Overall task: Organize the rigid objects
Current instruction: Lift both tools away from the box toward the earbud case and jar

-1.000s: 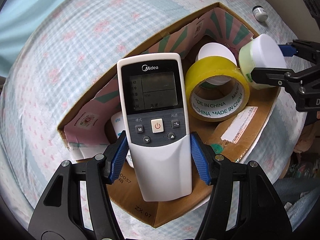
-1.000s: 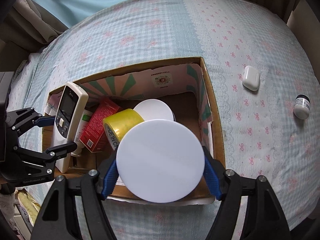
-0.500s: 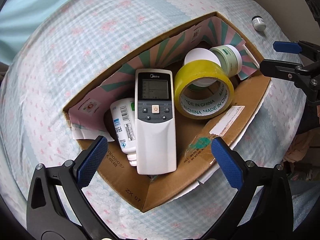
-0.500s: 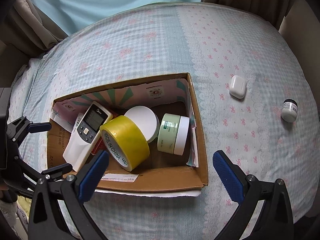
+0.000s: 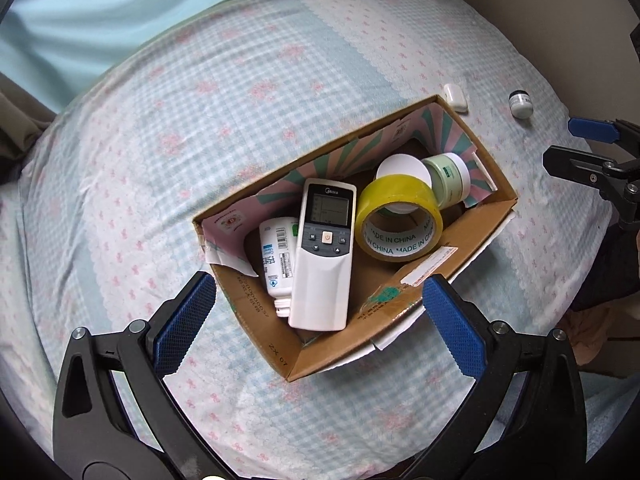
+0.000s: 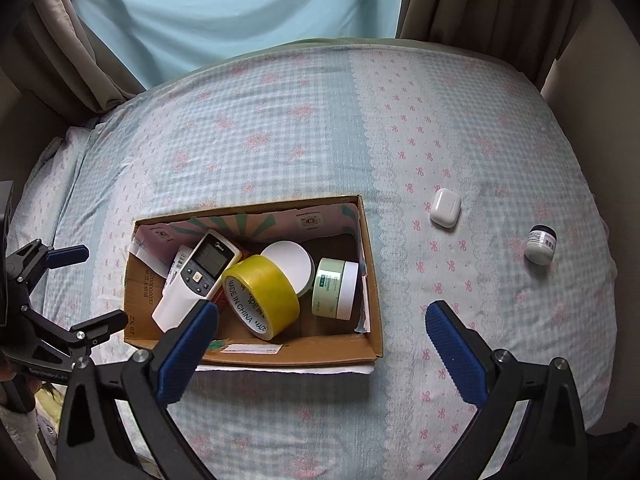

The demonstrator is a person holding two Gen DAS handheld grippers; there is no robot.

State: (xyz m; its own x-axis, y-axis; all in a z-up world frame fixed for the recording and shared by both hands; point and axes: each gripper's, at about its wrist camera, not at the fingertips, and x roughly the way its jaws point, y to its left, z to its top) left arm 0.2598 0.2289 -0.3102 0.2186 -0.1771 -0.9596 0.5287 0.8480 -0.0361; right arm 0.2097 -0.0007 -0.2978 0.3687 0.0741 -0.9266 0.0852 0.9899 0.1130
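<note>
A cardboard box [image 5: 456, 250] [image 6: 372, 312] sits on the bed. Inside lie a white remote [image 5: 324, 256] [image 6: 196, 276], a yellow tape roll [image 5: 400, 216] [image 6: 260, 296], a green jar with a white lid [image 5: 450, 178] [image 6: 336, 288], a white round lid [image 6: 288, 262] and a white bottle [image 5: 274, 256]. A white earbud case [image 6: 445, 207] [image 5: 455, 97] and a small dark-capped jar [image 6: 540, 245] [image 5: 521, 105] lie on the bed right of the box. My left gripper [image 5: 316, 322] is open and empty above the box's near edge. My right gripper [image 6: 320, 340] is open and empty above the box's near right corner.
The bed has a blue checked sheet [image 6: 280, 128] with pink bows. A light blue curtain [image 6: 224, 8] and brown drapes [image 6: 480, 4] hang behind it. The other gripper shows at each view's side, the right one [image 5: 592, 152] and the left one [image 6: 60, 288].
The left gripper let go of the remote and the right gripper let go of the green jar; both now lie in the box. Both grippers opened wide and pulled back and up.
</note>
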